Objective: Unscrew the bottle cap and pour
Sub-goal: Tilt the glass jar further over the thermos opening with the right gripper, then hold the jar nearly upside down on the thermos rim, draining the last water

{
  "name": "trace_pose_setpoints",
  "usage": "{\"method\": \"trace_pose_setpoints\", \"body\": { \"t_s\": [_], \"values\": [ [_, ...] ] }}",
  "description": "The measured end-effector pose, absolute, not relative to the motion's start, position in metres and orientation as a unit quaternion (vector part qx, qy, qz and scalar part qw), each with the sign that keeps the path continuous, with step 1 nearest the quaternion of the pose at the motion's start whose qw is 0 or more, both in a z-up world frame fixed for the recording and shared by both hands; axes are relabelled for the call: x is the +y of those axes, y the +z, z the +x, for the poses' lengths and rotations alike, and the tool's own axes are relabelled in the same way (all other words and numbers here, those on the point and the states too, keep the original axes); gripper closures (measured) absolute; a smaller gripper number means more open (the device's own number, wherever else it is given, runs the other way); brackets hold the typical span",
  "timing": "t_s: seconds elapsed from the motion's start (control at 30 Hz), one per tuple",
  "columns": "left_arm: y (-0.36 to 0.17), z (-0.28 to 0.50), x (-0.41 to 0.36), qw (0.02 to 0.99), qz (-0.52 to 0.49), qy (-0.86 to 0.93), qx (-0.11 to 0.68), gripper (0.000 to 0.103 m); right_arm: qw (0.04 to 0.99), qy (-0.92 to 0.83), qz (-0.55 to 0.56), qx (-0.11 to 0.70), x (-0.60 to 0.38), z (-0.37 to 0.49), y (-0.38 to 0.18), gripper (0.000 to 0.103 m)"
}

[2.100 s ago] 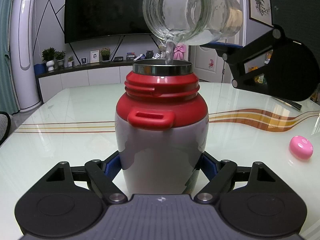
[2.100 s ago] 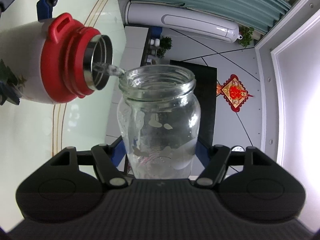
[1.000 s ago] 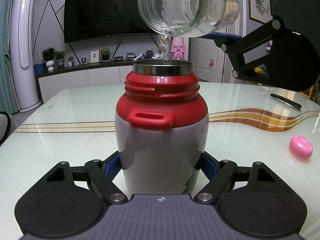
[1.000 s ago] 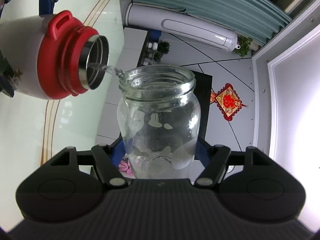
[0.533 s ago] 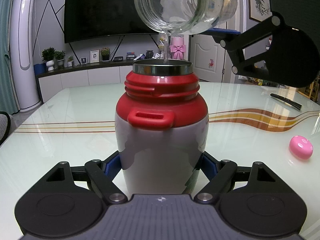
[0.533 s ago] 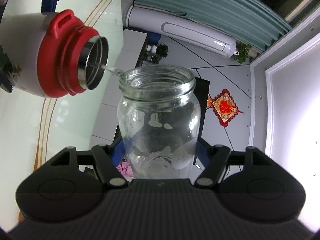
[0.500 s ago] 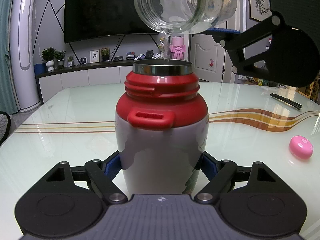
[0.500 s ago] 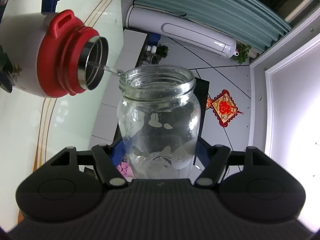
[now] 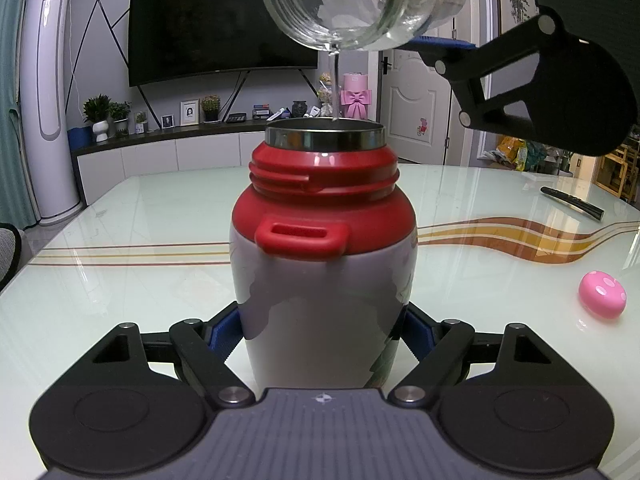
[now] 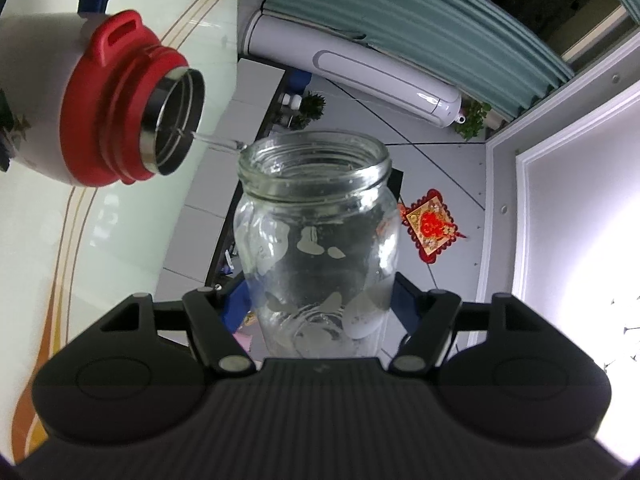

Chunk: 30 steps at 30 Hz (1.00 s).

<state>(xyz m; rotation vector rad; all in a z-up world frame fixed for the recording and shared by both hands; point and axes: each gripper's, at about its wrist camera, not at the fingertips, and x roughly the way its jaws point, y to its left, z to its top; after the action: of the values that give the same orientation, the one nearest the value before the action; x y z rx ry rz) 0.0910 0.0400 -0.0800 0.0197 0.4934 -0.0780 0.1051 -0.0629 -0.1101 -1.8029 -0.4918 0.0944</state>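
A white flask with a red shoulder and a steel rim (image 9: 324, 248) stands upright on the glass table, uncapped. My left gripper (image 9: 324, 332) is shut on its lower body. Above it, a clear glass jar (image 9: 352, 0) lies tipped over, mouth down-left. A thin stream of water (image 9: 335, 80) falls from its lip into the steel mouth. In the right wrist view my right gripper (image 10: 320, 304) is shut on the glass jar (image 10: 316, 232), which holds only a little water. The same flask (image 10: 96, 108) appears at the upper left, with the water stream (image 10: 216, 142) reaching its mouth.
A pink dotted dome (image 9: 602, 294), perhaps a cap, lies on the table at the right. A black remote (image 9: 572, 202) rests near the far right edge. The glass table (image 9: 120, 240) has brown and yellow stripes. A cabinet with a television stands behind.
The glass jar has tipped a little further and its water level has dropped. The stream has thinned. The flask and my left gripper have stayed put.
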Motion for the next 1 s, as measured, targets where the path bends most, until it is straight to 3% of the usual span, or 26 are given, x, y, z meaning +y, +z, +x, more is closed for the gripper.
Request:
{"method": "trace_pose_setpoints", "body": {
  "t_s": [1.0],
  "values": [
    [-0.080, 0.090, 0.040, 0.969, 0.011, -0.039, 0.243, 0.020, 0.525, -0.004, -0.802, -0.284, -0.079, 0.103, -0.152, 0.032]
  ]
}}
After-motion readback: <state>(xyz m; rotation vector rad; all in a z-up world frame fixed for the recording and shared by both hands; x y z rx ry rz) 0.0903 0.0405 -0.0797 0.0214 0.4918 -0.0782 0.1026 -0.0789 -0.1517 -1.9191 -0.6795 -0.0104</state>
